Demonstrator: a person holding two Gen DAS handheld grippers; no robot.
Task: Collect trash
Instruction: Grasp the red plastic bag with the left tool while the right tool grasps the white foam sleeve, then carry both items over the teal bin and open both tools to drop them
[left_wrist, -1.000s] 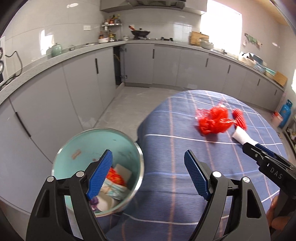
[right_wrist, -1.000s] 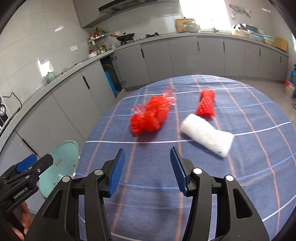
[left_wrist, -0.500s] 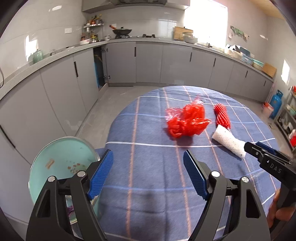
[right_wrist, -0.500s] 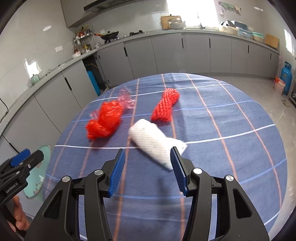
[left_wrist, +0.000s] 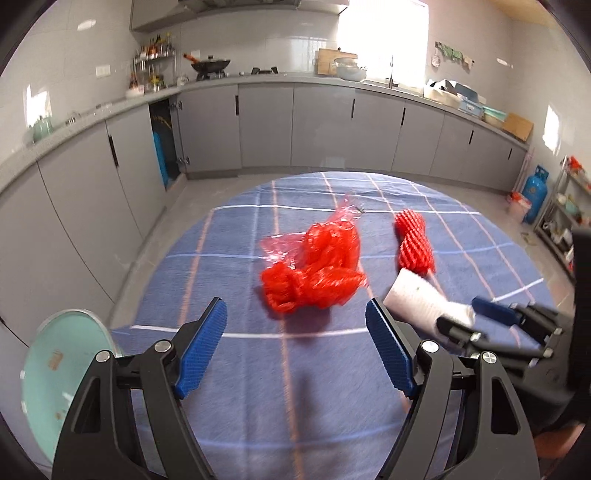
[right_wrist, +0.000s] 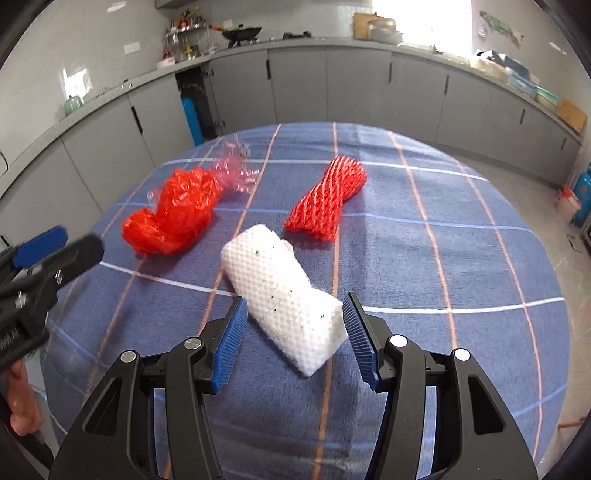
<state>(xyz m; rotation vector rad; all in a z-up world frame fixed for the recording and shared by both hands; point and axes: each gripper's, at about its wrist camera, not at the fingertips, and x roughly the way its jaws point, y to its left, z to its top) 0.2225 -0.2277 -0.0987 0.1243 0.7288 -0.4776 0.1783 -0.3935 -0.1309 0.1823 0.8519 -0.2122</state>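
A white foam net sleeve (right_wrist: 284, 295) lies on the blue checked tablecloth (right_wrist: 443, 258), its near end between the fingers of my right gripper (right_wrist: 291, 332). The jaws are opening and the pads stand just off the foam on both sides. Behind it lie a red foam net (right_wrist: 327, 199) and a crumpled red plastic bag (right_wrist: 173, 210). My left gripper (left_wrist: 295, 347) hovers open and empty over the cloth, short of the red bag (left_wrist: 314, 269). In the left wrist view the white sleeve (left_wrist: 417, 299) sits right of that bag, with the right gripper (left_wrist: 469, 317) reaching onto it.
A pale green trash bin (left_wrist: 55, 373) stands on the floor at the table's left edge. Grey kitchen cabinets (left_wrist: 266, 125) and a counter ring the room. A blue gas cylinder (left_wrist: 533, 195) stands at the far right. A hand (right_wrist: 22, 398) shows at the lower left.
Both grippers swung from the bin side toward the table's middle. The bin slid to the left wrist view's lower left edge. The white sleeve came between the right gripper's fingers, which widened a little.
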